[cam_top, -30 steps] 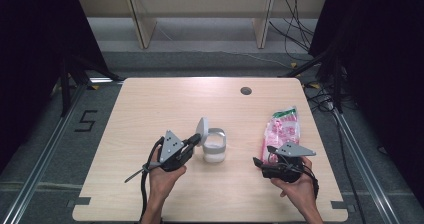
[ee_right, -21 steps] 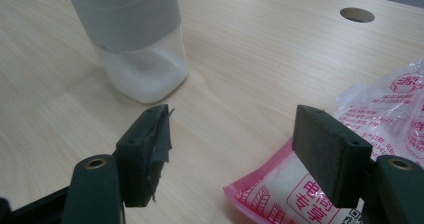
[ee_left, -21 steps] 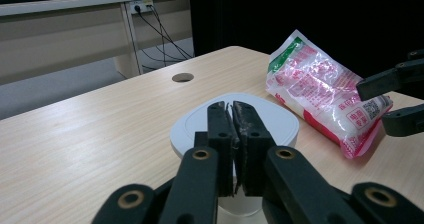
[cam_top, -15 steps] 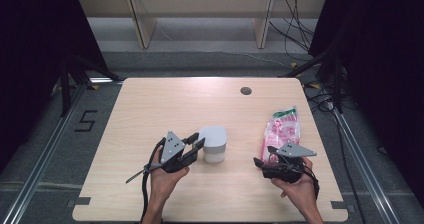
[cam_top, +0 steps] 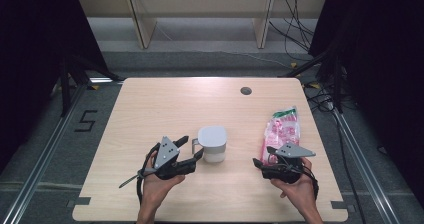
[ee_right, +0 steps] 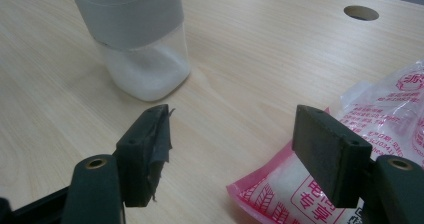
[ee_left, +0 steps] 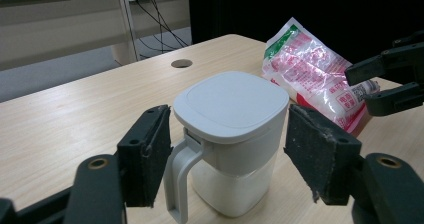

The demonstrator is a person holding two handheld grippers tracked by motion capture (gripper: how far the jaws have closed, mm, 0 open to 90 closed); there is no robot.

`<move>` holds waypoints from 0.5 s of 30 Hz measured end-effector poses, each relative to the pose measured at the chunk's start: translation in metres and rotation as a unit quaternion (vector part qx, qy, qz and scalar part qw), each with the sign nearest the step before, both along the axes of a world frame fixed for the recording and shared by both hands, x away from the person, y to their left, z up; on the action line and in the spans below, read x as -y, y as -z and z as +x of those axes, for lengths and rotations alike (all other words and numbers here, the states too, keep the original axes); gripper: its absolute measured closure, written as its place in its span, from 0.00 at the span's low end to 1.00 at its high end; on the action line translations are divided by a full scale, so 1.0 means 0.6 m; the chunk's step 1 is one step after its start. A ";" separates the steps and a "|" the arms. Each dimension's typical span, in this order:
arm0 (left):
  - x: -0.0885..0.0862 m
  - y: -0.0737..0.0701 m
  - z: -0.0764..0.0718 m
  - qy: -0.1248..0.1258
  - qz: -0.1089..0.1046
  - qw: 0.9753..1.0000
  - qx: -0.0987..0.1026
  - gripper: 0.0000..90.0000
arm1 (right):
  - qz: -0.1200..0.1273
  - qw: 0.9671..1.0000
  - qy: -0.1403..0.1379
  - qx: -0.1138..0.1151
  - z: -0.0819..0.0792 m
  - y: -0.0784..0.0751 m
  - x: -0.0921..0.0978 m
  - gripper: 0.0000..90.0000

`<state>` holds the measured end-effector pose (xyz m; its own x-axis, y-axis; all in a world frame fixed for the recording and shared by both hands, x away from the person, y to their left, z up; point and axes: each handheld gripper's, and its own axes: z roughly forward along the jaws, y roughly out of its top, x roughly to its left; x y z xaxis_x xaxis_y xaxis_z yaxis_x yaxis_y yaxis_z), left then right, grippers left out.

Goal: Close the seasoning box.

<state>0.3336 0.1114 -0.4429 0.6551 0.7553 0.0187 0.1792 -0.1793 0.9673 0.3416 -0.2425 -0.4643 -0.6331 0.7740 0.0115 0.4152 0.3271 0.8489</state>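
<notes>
The bench (cam_top: pixel 165 104) is a pale wood-grain top with rounded corners and a round cable hole (cam_top: pixel 245 90) near its far edge. A white lidded container (cam_top: pixel 212 143) with a handle stands upright near the middle. Well apart from it, toward the right edge, a pink and green plastic packet (cam_top: pixel 281 128) lies flat.

We see bare bench (cam_top: pixel 165 109) across the upper half of the high view, broken by one small hole (cam_top: pixel 245 90) at upper right. Lower centre, the jar (cam_top: pixel 212 144) stands between the open jaws of our left tongs (cam_top: pixel 190 149), with a gap on each side. The bag (cam_top: pixel 281 129) blocks the right side, just beyond our right tongs (cam_top: pixel 260 163). Between jar and bag runs an open lane.
</notes>
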 end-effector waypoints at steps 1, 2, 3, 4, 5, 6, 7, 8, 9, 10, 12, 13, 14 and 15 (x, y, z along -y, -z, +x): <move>-0.001 0.001 -0.001 -0.001 0.000 1.000 0.000 0.37 | 0.000 1.000 0.000 0.002 0.000 0.000 0.000 0.36; -0.003 0.001 -0.001 0.000 0.002 1.000 0.002 0.36 | 0.001 1.000 0.001 -0.002 0.000 0.000 0.000 0.36; -0.003 0.003 -0.002 0.002 -0.003 1.000 0.002 0.36 | 0.002 1.000 0.002 -0.005 -0.001 0.000 -0.001 0.36; -0.004 0.004 -0.004 -0.002 -0.002 1.000 -0.002 0.36 | 0.000 1.000 0.000 -0.008 -0.001 0.000 0.000 0.36; -0.007 0.004 -0.004 0.001 0.006 1.000 0.003 0.36 | 0.001 1.000 -0.001 -0.008 -0.001 0.000 -0.001 0.36; -0.007 0.006 -0.005 -0.002 0.001 1.000 0.000 0.35 | 0.001 1.000 -0.001 -0.008 -0.001 0.001 -0.001 0.36; -0.008 0.007 -0.007 -0.002 0.002 1.000 0.000 0.35 | 0.005 1.000 -0.003 -0.013 -0.001 0.002 -0.002 0.36; -0.010 0.008 -0.007 -0.001 0.004 1.000 0.001 0.35 | 0.007 1.000 -0.004 -0.013 0.000 0.003 -0.002 0.36; -0.010 0.009 -0.010 -0.004 -0.001 1.000 -0.001 0.35 | 0.007 1.000 -0.004 -0.013 0.000 0.004 -0.002 0.36; -0.012 0.010 -0.011 -0.004 0.001 1.000 -0.001 0.35 | 0.002 1.000 -0.005 -0.013 0.001 0.004 -0.002 0.36; -0.015 0.013 -0.013 -0.002 -0.002 1.000 -0.001 0.35 | 0.007 1.000 -0.003 -0.014 0.000 0.004 -0.002 0.36; -0.018 0.013 -0.015 -0.005 0.007 1.000 -0.001 0.35 | 0.003 1.000 -0.005 -0.015 0.001 0.004 -0.001 0.36; -0.019 0.014 -0.016 -0.006 0.005 1.000 -0.001 0.35 | 0.004 1.000 -0.008 -0.013 0.002 0.005 0.000 0.36; -0.021 0.014 -0.016 -0.004 0.010 1.000 0.003 0.35 | 0.004 1.000 -0.008 -0.013 0.002 0.005 0.000 0.36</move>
<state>0.3240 0.1243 -0.4515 0.6493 0.7596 0.0380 0.1755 -0.1983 0.9643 0.3428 -0.2424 -0.4670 -0.6450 0.7634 0.0346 0.4323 0.3271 0.8403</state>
